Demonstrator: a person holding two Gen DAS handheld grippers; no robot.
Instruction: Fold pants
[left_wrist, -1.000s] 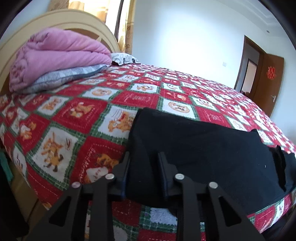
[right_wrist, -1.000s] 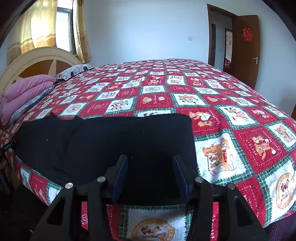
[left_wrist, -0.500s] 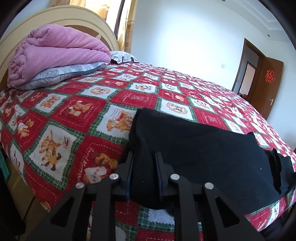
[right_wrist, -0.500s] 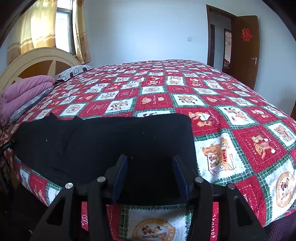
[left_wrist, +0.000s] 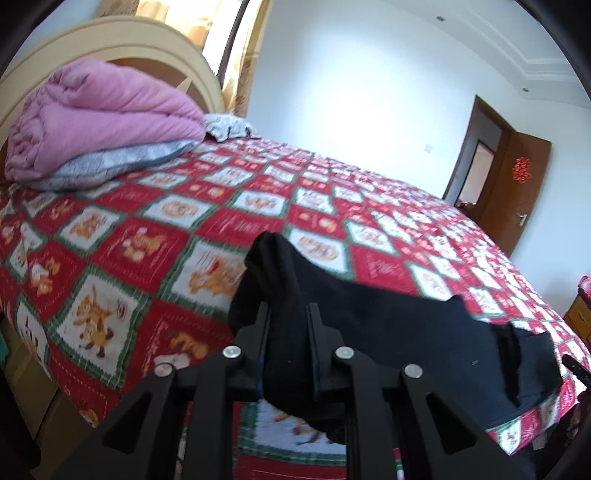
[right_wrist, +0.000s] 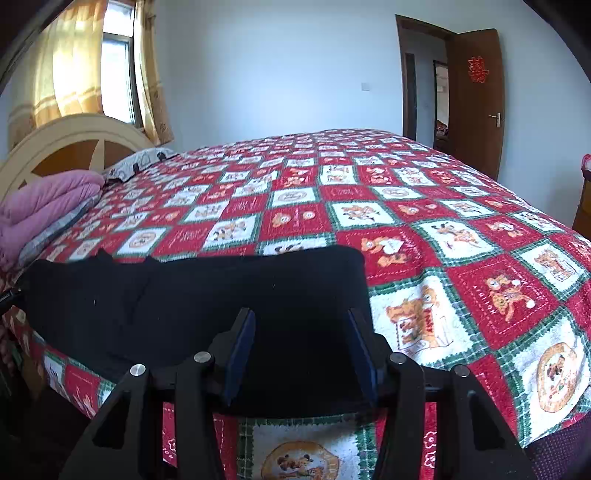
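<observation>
Bed quilt (right_wrist: 461, 258): left claw (left_wrist: 288, 332) closing, pinches pants (left_wrist: 388, 325), edge hidden; right claw (right_wrist: 301, 332) open.

Bed: (right_wrist: 461, 236) what I see from both wrist cams is a wide mattress w/ a cream arched headboard (left_wrist: 110, 40) at its left end.
Cover: red, green & white patchwork quilt (left_wrist: 221, 221) w/ cartoon-animal squares, spread across the whole top and over the near edge.
On quilt, near edge: black pants (right_wrist: 221, 288) laid lengthwise; in my left view one end is bunched and raised off the quilt, the rest flat.
On quilt, by headboard: pink folded blanket (left_wrist: 96, 114) stacked on a grey pillow (left_wrist: 122, 162); just beyond, a patterned pillow (left_wrist: 229, 127).
Blur: left view soft, prints unreadable.
</observation>
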